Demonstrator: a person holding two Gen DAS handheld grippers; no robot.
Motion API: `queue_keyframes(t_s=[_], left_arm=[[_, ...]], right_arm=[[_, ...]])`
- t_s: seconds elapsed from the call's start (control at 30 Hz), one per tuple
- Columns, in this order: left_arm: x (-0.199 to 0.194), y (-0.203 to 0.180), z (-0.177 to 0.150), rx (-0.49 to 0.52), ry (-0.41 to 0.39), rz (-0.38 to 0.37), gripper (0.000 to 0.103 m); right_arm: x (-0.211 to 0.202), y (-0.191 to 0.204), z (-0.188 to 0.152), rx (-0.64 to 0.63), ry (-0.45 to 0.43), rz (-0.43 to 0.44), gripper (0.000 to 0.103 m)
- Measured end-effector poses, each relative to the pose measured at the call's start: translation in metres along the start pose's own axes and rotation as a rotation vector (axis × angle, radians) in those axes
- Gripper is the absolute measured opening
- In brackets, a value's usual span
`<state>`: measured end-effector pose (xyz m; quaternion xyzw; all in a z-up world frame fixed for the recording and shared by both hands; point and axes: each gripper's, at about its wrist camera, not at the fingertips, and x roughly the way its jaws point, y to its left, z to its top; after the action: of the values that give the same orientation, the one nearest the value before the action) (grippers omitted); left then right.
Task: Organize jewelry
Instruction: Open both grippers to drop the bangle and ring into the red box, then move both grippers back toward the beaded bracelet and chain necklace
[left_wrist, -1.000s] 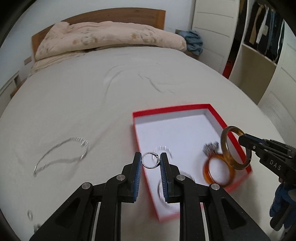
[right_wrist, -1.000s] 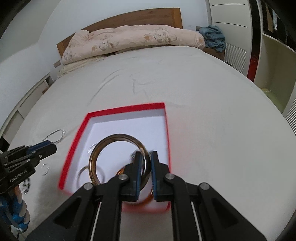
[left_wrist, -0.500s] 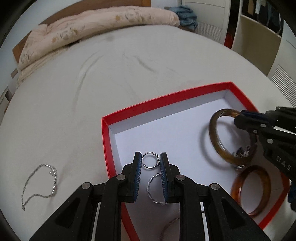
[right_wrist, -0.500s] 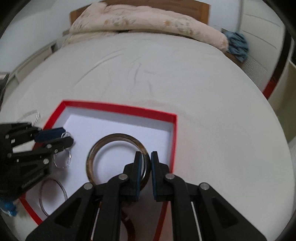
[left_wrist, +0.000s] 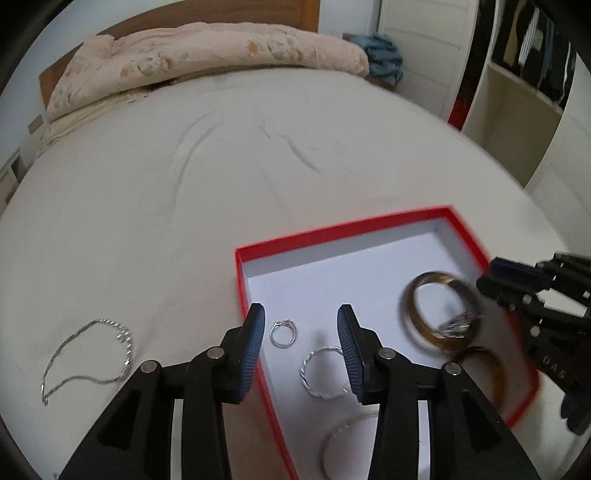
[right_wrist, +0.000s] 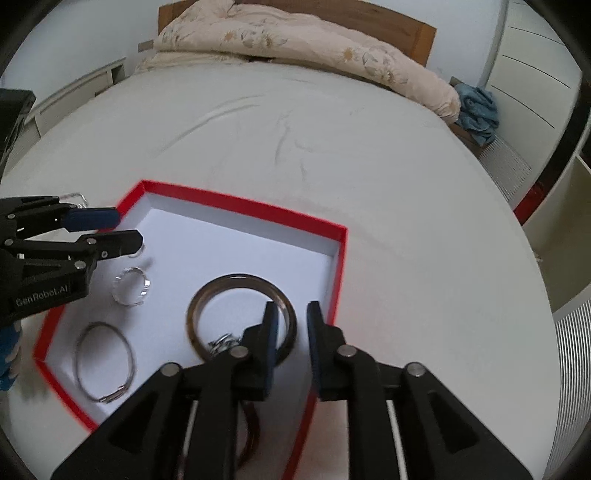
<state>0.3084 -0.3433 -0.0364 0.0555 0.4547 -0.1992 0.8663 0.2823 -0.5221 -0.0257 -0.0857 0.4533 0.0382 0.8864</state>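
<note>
A red box with a white floor (left_wrist: 332, 229) (right_wrist: 243, 203) lies on the bed. My left gripper (left_wrist: 301, 334) is open above its left edge; a small silver ring (left_wrist: 282, 333) lies in the box between the fingers. A twisted silver bangle (left_wrist: 323, 371) (right_wrist: 131, 286) lies beside it. My right gripper (right_wrist: 291, 332) is open over the box's right side; the dark brown bangle (right_wrist: 240, 314) (left_wrist: 439, 310) lies free in the box over a silver trinket (right_wrist: 221, 341). An amber bangle (left_wrist: 484, 365) lies near it. A thin silver bangle (right_wrist: 103, 360) lies at the near left.
A silver chain necklace (left_wrist: 88, 354) lies on the white bedsheet left of the box. A folded beige quilt (left_wrist: 207, 55) lies at the headboard. Wardrobe shelves (left_wrist: 524, 74) stand at the right of the bed.
Both grippers opened. The left let go of the small silver ring, the right let go of the dark brown bangle; both now lie in the box.
</note>
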Motion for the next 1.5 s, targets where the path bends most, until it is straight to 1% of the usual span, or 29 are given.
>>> queue_keyframes(t_s=[0.07,0.1,0.13,0.17,0.27,0.33,0.43,0.53,0.57,0.63,0.67,0.7,0.87,1.03,1.23,1.33,1.5], left_arm=[[-0.025,0.007,-0.002,-0.031,-0.022,-0.010,0.040],[-0.036,0.011,-0.003,-0.041,-0.034,-0.014,0.040],[-0.057,0.016,-0.008,-0.055,-0.054,-0.025,0.041],[-0.073,0.020,-0.012,-0.058,-0.066,-0.020,0.041],[-0.123,0.037,-0.030,-0.042,-0.092,0.028,0.042],[-0.158,0.050,-0.045,-0.037,-0.098,0.068,0.045],[-0.213,0.075,-0.071,-0.038,-0.121,0.141,0.049],[-0.271,0.100,-0.103,-0.047,-0.145,0.225,0.052],[-0.283,0.107,-0.110,-0.053,-0.147,0.246,0.052],[-0.318,0.123,-0.134,-0.070,-0.160,0.288,0.052],[-0.330,0.129,-0.143,-0.077,-0.166,0.301,0.052],[-0.346,0.136,-0.155,-0.089,-0.173,0.320,0.054],[-0.407,0.157,-0.208,-0.157,-0.214,0.357,0.058],[-0.444,0.161,-0.253,-0.213,-0.243,0.348,0.059],[-0.462,0.144,-0.287,-0.216,-0.271,0.339,0.059],[-0.468,0.136,-0.298,-0.228,-0.285,0.325,0.059],[-0.468,0.125,-0.306,-0.230,-0.289,0.309,0.059]], right_arm=[[-0.020,-0.002,-0.002,0.026,-0.020,0.004,0.027],[-0.036,-0.003,-0.004,0.047,-0.037,0.011,0.027],[-0.047,-0.005,-0.005,0.062,-0.048,0.016,0.027],[-0.062,-0.005,-0.007,0.078,-0.062,0.022,0.028],[-0.111,0.000,-0.016,0.123,-0.109,0.050,0.028],[-0.141,0.006,-0.021,0.141,-0.137,0.074,0.028],[-0.185,0.019,-0.032,0.151,-0.179,0.113,0.028],[-0.230,0.038,-0.049,0.164,-0.222,0.155,0.028],[-0.245,0.046,-0.057,0.168,-0.235,0.166,0.028],[-0.267,0.056,-0.070,0.177,-0.255,0.176,0.028],[-0.279,0.062,-0.077,0.186,-0.268,0.182,0.028],[-0.290,0.068,-0.085,0.196,-0.279,0.196,0.028],[-0.326,0.090,-0.116,0.229,-0.305,0.236,0.028],[-0.364,0.119,-0.139,0.220,-0.345,0.258,0.028],[-0.396,0.151,-0.156,0.185,-0.389,0.285,0.028],[-0.404,0.164,-0.163,0.163,-0.396,0.295,0.028],[-0.407,0.179,-0.172,0.143,-0.396,0.314,0.028]])
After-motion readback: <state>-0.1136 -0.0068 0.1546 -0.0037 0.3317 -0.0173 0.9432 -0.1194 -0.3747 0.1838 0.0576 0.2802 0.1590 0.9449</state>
